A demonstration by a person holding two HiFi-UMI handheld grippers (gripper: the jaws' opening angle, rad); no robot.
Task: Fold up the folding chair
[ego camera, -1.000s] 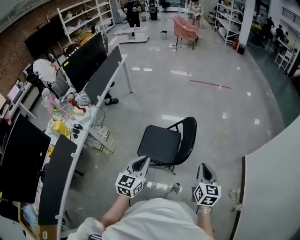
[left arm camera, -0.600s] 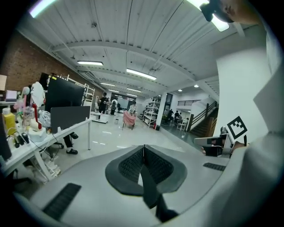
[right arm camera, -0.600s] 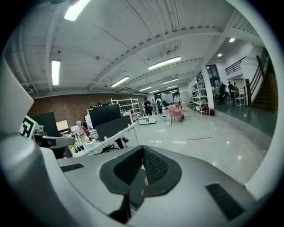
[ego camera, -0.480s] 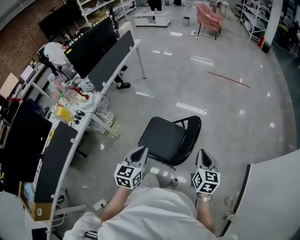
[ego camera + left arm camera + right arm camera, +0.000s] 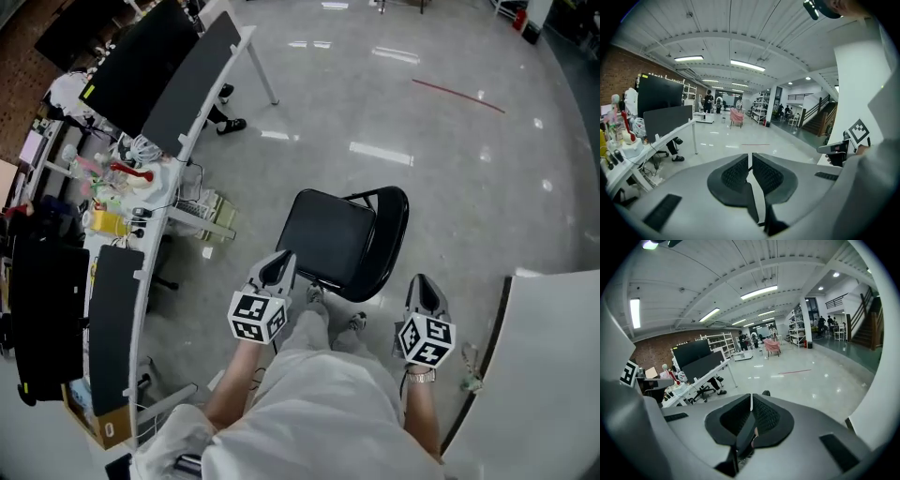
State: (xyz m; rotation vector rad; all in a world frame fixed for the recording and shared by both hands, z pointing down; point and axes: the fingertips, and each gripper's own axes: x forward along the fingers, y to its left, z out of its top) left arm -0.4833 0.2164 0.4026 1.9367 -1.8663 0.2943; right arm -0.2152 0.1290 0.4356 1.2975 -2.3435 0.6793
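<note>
Left tool: I see it clenched, empty, tilted down, near the chair.
Right tool: clenched, empty, right of chair.

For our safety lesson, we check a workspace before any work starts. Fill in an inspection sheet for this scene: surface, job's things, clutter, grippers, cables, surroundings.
Surface: glossy grey floor with light reflections.
Job's things: black folding chair, unfolded, standing on its legs in front of the person.
Clutter: bottles and small items crowd the white desk at left; cardboard box near its end.
Grippers: left gripper and right gripper, jaws shut, nothing between them; neither grips the chair.
Cables: thin cables hang at the desk edge.
Surroundings: monitors, white panel at right, red floor line, distant shelving.
</note>
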